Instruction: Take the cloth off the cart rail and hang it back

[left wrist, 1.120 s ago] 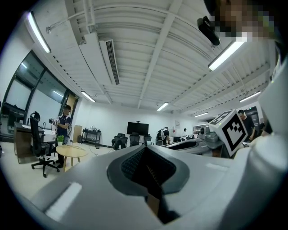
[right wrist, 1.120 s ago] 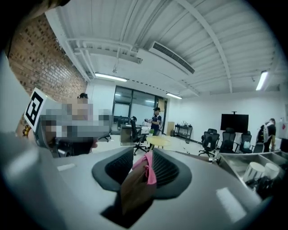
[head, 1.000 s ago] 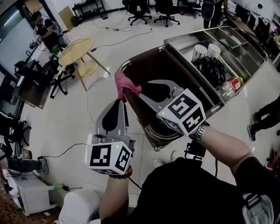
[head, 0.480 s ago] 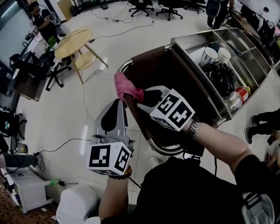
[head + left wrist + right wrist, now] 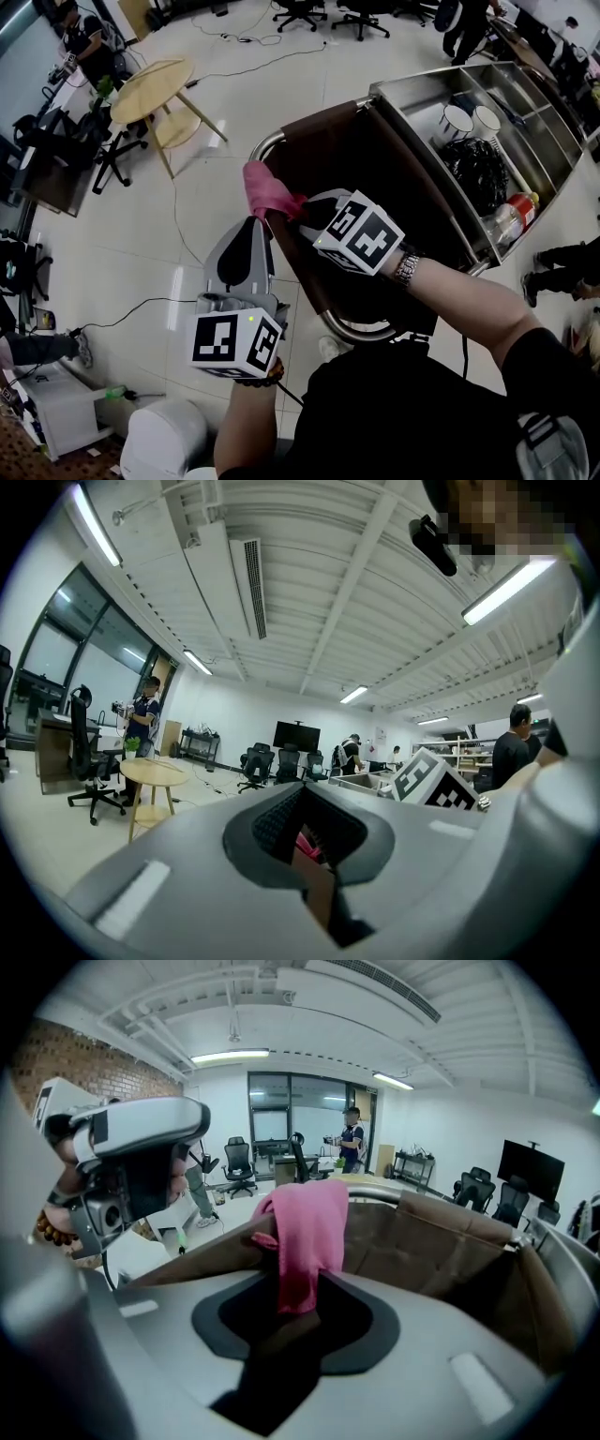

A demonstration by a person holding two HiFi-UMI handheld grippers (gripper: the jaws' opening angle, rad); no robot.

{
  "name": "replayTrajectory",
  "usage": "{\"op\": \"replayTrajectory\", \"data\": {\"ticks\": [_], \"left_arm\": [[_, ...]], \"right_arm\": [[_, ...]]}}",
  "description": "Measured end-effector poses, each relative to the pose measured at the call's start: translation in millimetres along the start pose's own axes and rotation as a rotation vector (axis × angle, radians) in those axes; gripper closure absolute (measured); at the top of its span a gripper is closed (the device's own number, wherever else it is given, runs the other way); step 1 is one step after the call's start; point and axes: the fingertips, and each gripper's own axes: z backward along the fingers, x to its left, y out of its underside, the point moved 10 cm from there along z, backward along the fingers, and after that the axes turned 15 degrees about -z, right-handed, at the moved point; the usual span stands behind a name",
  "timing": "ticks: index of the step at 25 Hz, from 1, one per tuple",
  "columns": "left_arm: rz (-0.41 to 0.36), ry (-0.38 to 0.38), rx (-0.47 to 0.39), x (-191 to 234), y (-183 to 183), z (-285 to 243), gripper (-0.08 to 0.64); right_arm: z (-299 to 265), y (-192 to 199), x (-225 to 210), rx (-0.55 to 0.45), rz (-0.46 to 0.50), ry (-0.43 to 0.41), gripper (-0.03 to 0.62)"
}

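Cloth between just-closing fingers of right gripper

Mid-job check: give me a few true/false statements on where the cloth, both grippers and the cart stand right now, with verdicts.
1. The pink cloth is draped over the cart rail. True.
2. The left gripper holds the cloth. False: it sits beside the cart, jaws together on nothing. The right gripper, whose jaws have just been closing, pinches the cloth's hanging end.
3. Two white cups stand in the cart's steel tray. True.
4. The round wooden table touches the cart. False: it stands apart on the floor.
5. The bag hung inside the rail is blue. False: it is brown.
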Motion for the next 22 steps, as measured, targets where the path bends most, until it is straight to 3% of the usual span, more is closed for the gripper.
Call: {"op": "replayTrajectory", "data": {"ticks": [4,22], "left_arm": [[0.006,0.004,-0.004,3,-1,2,0.557],[-0.038,0.086,-0.061,-26,-42,43,0.557]], "right_arm": [[1,-1,1,-0.001,-0.015,0.013,0.578],[115,-23,71,-0.333,0.005,0.111,0.577]]}}
